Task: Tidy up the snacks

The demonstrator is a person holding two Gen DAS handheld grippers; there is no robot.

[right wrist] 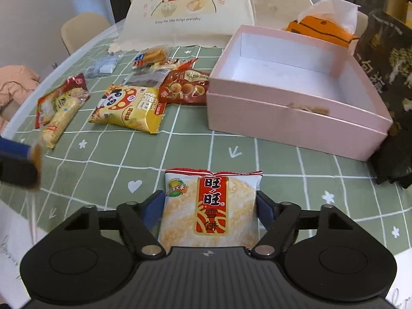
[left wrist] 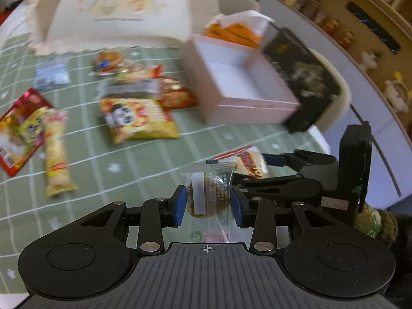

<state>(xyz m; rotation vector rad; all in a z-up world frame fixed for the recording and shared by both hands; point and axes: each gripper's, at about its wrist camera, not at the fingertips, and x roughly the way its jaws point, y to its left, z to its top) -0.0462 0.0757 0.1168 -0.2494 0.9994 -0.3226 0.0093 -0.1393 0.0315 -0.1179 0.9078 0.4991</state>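
Between my left gripper's (left wrist: 208, 203) blue pads I am holding a cookie (left wrist: 208, 197) in a clear wrapper, the pads pressing on its two sides, raised clear of the green checked cloth (left wrist: 134, 164). Beside it, in the left wrist view, my right gripper (left wrist: 260, 173) is reaching in from the right around a rice cracker (left wrist: 251, 163). Seen from the right wrist, that cracker (right wrist: 209, 211) is lying flat on the cloth (right wrist: 180, 152) between my right fingers, which are standing at its two long edges; I cannot tell whether they are pressing it or merely flanking it. Further back, the pink box (right wrist: 296, 118) is sitting open and white inside, with an orange tissue pack (right wrist: 318, 29) behind it and a dark bag (right wrist: 386, 59) leaning at its right side. Left of the box, the other snacks are lying scattered: a yellow panda bag (right wrist: 128, 108), a red chestnut bag (right wrist: 184, 87), a long pale stick pack (right wrist: 60, 119) overlapping a red packet (right wrist: 74, 83), and a few smaller packets behind. A cream food cover (right wrist: 185, 7) printed with two cartoon children is standing at the far edge.
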